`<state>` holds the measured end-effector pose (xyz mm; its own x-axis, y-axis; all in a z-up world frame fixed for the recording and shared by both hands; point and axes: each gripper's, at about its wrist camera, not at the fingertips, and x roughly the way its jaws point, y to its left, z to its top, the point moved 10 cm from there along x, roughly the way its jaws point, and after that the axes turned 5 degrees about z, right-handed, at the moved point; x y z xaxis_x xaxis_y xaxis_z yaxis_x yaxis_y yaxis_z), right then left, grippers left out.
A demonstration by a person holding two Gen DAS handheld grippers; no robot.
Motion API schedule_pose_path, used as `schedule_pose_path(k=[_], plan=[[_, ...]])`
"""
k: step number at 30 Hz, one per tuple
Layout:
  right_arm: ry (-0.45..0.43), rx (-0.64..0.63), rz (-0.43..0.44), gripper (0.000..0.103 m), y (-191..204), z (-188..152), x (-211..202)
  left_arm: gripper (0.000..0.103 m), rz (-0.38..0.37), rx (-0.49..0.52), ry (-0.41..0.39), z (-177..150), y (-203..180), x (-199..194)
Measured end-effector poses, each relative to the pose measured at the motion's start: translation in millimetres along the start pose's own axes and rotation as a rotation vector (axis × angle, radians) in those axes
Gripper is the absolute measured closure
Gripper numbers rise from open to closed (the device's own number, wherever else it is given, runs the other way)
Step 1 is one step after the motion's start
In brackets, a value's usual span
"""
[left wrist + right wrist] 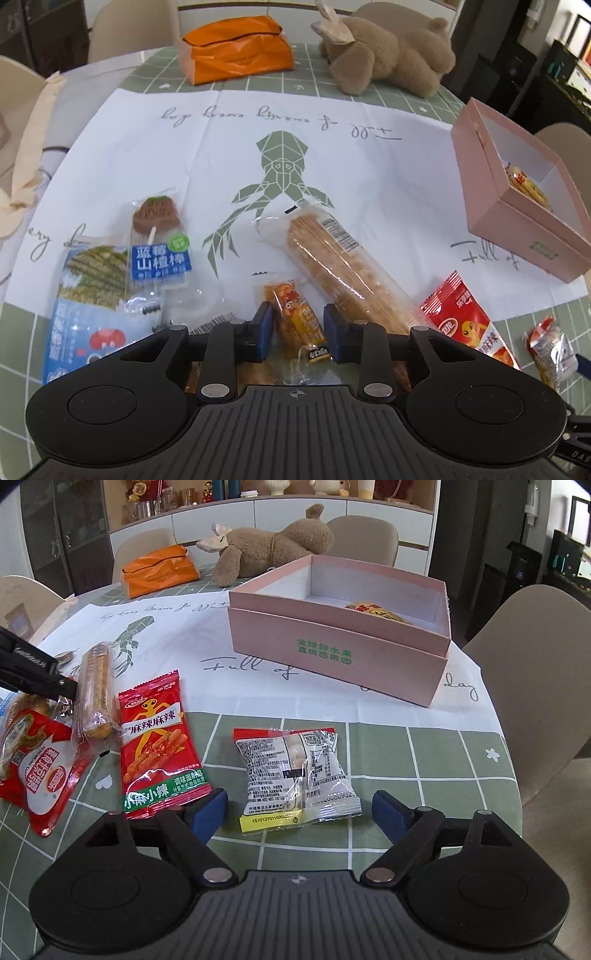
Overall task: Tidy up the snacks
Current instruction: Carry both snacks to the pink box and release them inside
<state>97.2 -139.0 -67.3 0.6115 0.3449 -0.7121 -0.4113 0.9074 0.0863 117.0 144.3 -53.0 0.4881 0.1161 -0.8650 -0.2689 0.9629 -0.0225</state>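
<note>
Table (424,746) has a green grid cloth w/ a white printed sheet (332,147) on top; beige chairs round it, white cabinets and a glass-door cupboard behind. At the far edge: orange bag (236,48) and plush bear (391,51).

My left gripper (297,334) sits narrow, pads either side of a small orange snack (299,325) but I see gaps, no grip. Only the left cam shows the lollipop pack (159,236) and blue seaweed pack (92,295).

My right gripper (299,808) is wide, straddling a clear-and-white packet (295,771), not touching. Right cam alone looks into the pink box (332,657): one yellow snack (376,613) inside. The long biscuit pack (96,690) and red spicy-strip packet (159,742) show in both views.
</note>
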Motion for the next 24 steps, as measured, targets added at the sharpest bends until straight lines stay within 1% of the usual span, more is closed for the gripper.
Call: schedule_pose_path(k=[2,4,6,8,10,12,15,17,19,20,21,23,24], plan=[[0.001,-0.003,0.004,0.017,-0.5,0.4,0.3,0.073,-0.021,0.019,0.009,-4.1,-4.2,-3.1],[0.006,-0.010,0.011,0.017,-0.5,0.9,0.6,0.075,-0.067,0.017,0.015,-11.7,-8.2,-11.8],[0.011,-0.015,0.017,0.017,-1.0,1.5,0.8,0.078,-0.111,0.019,-0.008,-18.4,-12.5,-27.3],[0.015,-0.024,0.021,0.017,-1.2,2.2,1.3,0.079,-0.134,0.024,-0.028,-23.6,-15.6,-43.4],[0.015,-0.031,0.016,0.017,-2.3,3.7,1.7,0.079,-0.194,0.009,-0.033,-27.0,-20.5,-59.3],[0.017,-0.024,0.010,0.018,-4.6,5.7,2.9,0.079,-0.251,0.014,-0.044,-28.7,-31.6,-74.2],[0.018,-0.007,0.016,0.018,-7.8,10.8,7.6,0.079,-0.306,0.070,-0.056,-33.1,-57.9,-88.8],[0.020,-0.014,0.019,0.026,-7.8,14.0,10.0,0.079,-0.339,0.118,-0.058,-38.6,-78.0,-94.5],[0.027,-0.049,0.034,0.050,-4.3,15.6,7.6,0.079,-0.370,0.147,-0.055,-43.6,-95.3,-98.3],[0.035,-0.071,0.040,0.051,-2.6,16.2,4.6,0.079,-0.392,0.158,-0.057,-44.2,-103.6,-101.1],[0.036,-0.082,0.046,0.055,-2.6,17.2,0.2,0.079,-0.410,0.172,-0.064,-43.7,-111.1,-104.2],[0.021,-0.077,0.065,0.055,-5.9,21.1,-12.6,0.079,-0.440,0.185,-0.084,-38.0,-122.5,-110.7],[0.006,-0.072,0.070,0.055,-8.9,24.6,-20.6,0.079,-0.467,0.183,-0.093,-31.5,-129.0,-114.4]])
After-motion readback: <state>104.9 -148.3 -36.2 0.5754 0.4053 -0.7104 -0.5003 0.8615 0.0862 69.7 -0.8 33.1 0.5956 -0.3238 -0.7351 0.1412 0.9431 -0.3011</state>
